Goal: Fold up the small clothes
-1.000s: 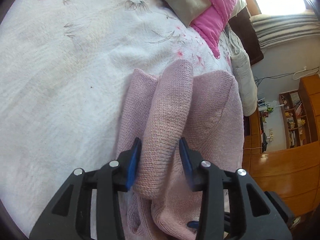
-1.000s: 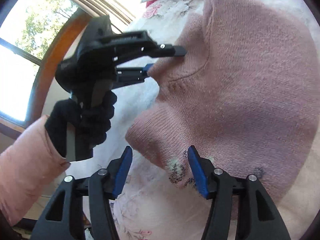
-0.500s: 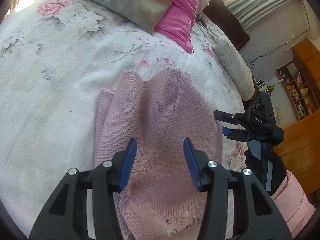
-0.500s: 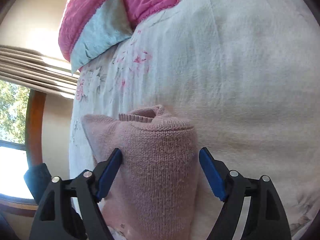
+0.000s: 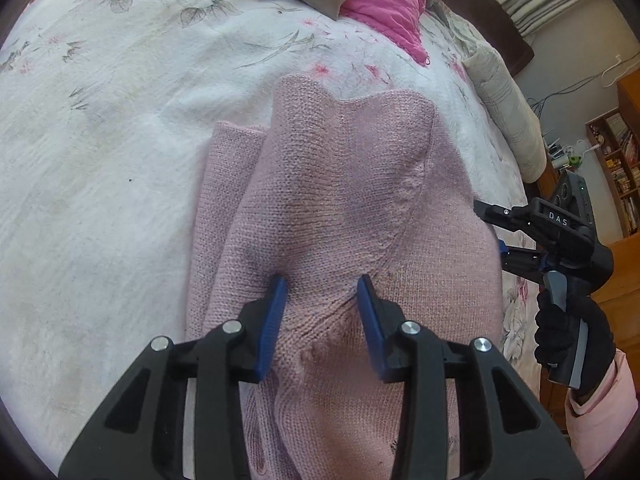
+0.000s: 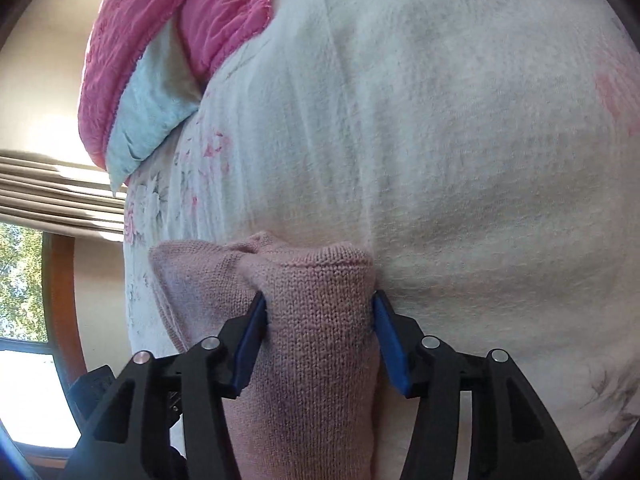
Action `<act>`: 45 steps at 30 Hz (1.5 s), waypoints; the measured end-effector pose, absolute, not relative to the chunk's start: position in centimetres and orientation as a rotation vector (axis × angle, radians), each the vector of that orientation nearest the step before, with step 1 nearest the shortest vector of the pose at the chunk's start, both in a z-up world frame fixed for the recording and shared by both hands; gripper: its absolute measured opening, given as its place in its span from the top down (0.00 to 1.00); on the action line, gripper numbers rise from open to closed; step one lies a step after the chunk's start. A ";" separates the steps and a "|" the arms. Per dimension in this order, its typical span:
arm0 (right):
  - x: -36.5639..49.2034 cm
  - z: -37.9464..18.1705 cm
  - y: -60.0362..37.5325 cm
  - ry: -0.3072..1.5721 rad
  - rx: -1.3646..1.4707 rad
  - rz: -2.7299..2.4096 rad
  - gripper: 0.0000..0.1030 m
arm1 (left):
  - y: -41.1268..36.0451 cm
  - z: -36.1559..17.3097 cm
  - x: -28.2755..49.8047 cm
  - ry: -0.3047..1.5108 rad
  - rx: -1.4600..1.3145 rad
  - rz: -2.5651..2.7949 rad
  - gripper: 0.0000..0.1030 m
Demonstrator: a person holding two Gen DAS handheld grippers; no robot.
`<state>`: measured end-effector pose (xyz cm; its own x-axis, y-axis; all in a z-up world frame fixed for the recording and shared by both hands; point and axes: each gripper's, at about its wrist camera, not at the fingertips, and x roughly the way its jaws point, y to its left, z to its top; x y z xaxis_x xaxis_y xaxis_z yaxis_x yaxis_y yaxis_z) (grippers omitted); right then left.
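- Two tools on one garment: pink knit sweater lies part-folded on the floral bedspread, near edge of the bed, pink pillow far behind it.
- Left tool sits over the sweater's near-middle, blue pads a moderate gap apart, knit bunching up between them; pads touch the fabric, but whether they pinch it I cannot tell.
- Right tool at the sweater's right side; from its own camera a thick folded roll of sweater fills the gap and both pads press its sides, so it looks held, fairly wide span.
- From the left camera the right tool comes in from the right, gloved hand on its handle, tips at the sweater's edge.
- Step in hand, my read: gathering both sides to carry the next fold over.
- To do it well: get all layers in each grip, not only the top one; lift both sides level; keep the edge taut so the fold line is straight; lay it onto the body, not the bedspread.
- Risk: loose knit slips or stretches, inner layer sags out.
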<state>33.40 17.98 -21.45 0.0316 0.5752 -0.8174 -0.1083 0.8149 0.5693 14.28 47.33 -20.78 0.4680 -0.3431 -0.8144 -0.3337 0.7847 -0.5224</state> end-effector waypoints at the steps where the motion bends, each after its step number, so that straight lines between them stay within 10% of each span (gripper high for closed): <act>1: 33.1 -20.7 17.8 1.433 0.385 0.558 0.42 | 47.4 -20.1 13.9 1.107 -0.699 0.000 0.62; 10: 21.8 -17.7 14.9 1.425 0.301 0.705 0.26 | 43.8 -17.0 6.0 1.170 -0.584 0.034 0.40; 16: 17.3 -20.3 14.9 1.477 0.242 0.689 0.31 | 44.3 -21.1 4.3 1.221 -0.693 0.090 0.75; 21: 17.0 -20.9 16.1 1.473 0.133 0.674 0.31 | 46.6 -23.3 2.9 1.231 -0.860 0.094 0.74; 25: 17.5 -19.5 16.5 1.447 0.128 0.713 0.32 | 47.1 -21.0 2.8 1.200 -0.854 0.058 0.63; 28: 18.7 -18.3 16.1 1.419 0.196 0.739 0.25 | 49.4 -19.2 4.2 1.135 -0.844 0.102 0.25; 45: 24.1 -22.3 18.3 1.466 0.339 0.775 0.12 | 51.0 -25.8 13.2 1.158 -1.025 -0.050 0.20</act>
